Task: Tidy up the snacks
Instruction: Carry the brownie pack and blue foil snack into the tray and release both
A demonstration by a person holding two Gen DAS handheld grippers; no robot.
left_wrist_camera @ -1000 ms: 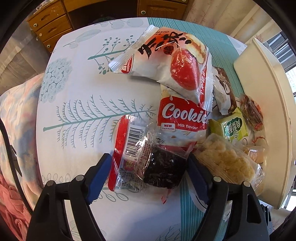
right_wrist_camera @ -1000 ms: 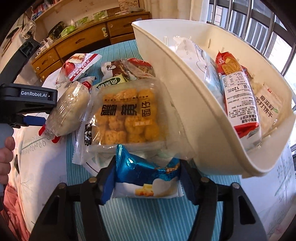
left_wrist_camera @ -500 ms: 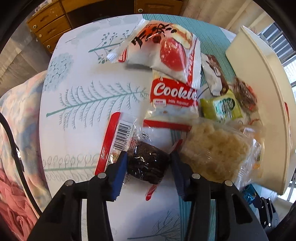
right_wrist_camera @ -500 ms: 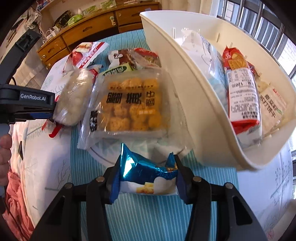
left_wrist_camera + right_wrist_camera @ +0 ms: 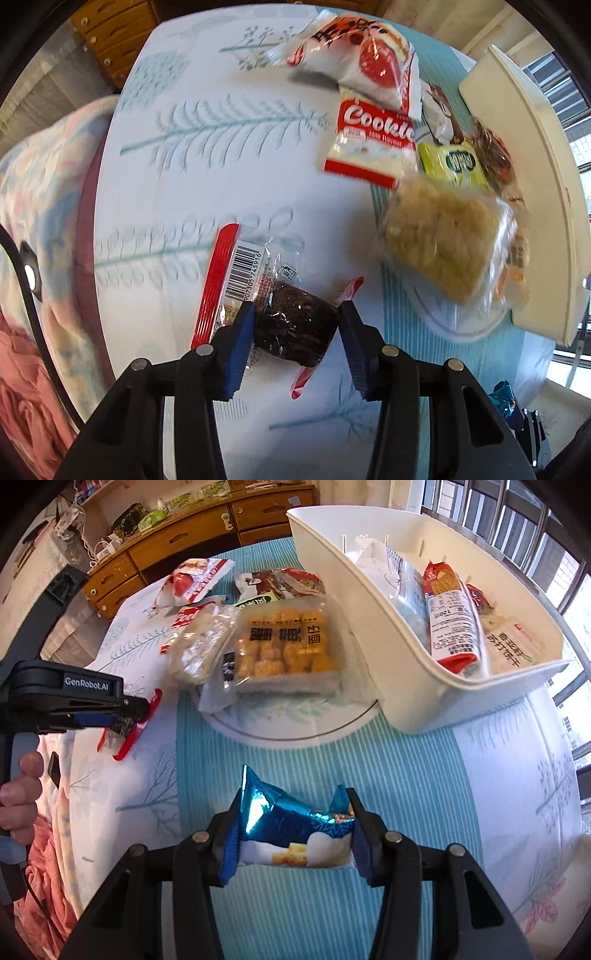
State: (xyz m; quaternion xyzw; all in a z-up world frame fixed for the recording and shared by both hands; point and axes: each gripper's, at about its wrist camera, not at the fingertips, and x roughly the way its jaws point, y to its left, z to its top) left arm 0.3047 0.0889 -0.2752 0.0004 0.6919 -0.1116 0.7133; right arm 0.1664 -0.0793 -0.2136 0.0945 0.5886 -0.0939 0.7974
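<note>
Two snacks are in hand at once, and both want the same careful carry to the white bin (image 5: 436, 686). The dark cake packet (image 5: 295, 326) sits between the blue pads of the left gripper (image 5: 297, 332), whose jaws have closed to the width of the cake and pinch it through the clear wrapper; its red-edged end with the barcode sticks out to the left, and it seems just clear of the bench (image 5: 192, 177), though we cannot be sure. The blue foil packet (image 5: 295, 834) is squeezed crosswise in the right gripper (image 5: 293, 840), jaws drawn in on both of its ends so the foil puckers upward, near the front edge of the striped cloth. We judge the step in hand to be the lift and transfer, so we should keep the squeeze light: the cake is soft and the foil bag is puffed, and either could crush or slip out. The bin stands to the far right, already holding several packets on edge, so we should bring each snack over the low front wall and set it into a free gap rather than drop it. Between us and the bin lie the yellow puff bag (image 5: 284, 653) and the pale rice-cake bag (image 5: 199, 653), so we carry high enough not to drag them.
</note>
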